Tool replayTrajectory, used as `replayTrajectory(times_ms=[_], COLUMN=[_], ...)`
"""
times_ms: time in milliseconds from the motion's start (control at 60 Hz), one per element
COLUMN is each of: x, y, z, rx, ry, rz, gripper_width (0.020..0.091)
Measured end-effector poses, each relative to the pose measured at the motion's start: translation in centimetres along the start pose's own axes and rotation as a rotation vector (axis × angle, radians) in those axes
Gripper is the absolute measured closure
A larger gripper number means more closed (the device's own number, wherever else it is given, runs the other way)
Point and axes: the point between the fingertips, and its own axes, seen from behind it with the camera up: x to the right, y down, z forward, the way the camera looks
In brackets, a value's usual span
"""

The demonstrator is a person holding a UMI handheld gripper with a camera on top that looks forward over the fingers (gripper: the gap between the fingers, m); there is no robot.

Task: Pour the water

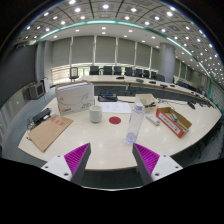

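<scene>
A clear plastic water bottle (135, 121) with a white cap stands upright on the pale table (110, 150), ahead of my fingers and a little right of the middle. A small white cup (96, 115) sits further back to its left. My gripper (111, 158) hangs over the table's near edge, open, with nothing between its purple pads (76, 156). Both things are well beyond the fingertips.
A brown cardboard sheet (48, 133) lies at the table's left. A red and orange box (174, 121) lies at the right. A white box (74, 97) stands behind the cup. Desks with monitors and chairs fill the room beyond.
</scene>
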Motion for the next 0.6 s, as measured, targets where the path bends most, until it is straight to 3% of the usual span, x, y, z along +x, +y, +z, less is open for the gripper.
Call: replayTrajectory(times_ms=[267,500,600], x=[8.3,11.5,11.2], y=[-1.3,-1.3,-0.9], z=[10.4,21.0,24.5], rx=[0.127,0.135,0.135], ry=[0.015,-0.019,-0.055], rz=[0.004,0.002,-0.003], gripper_width=[0.0248,0.0247,0.0315])
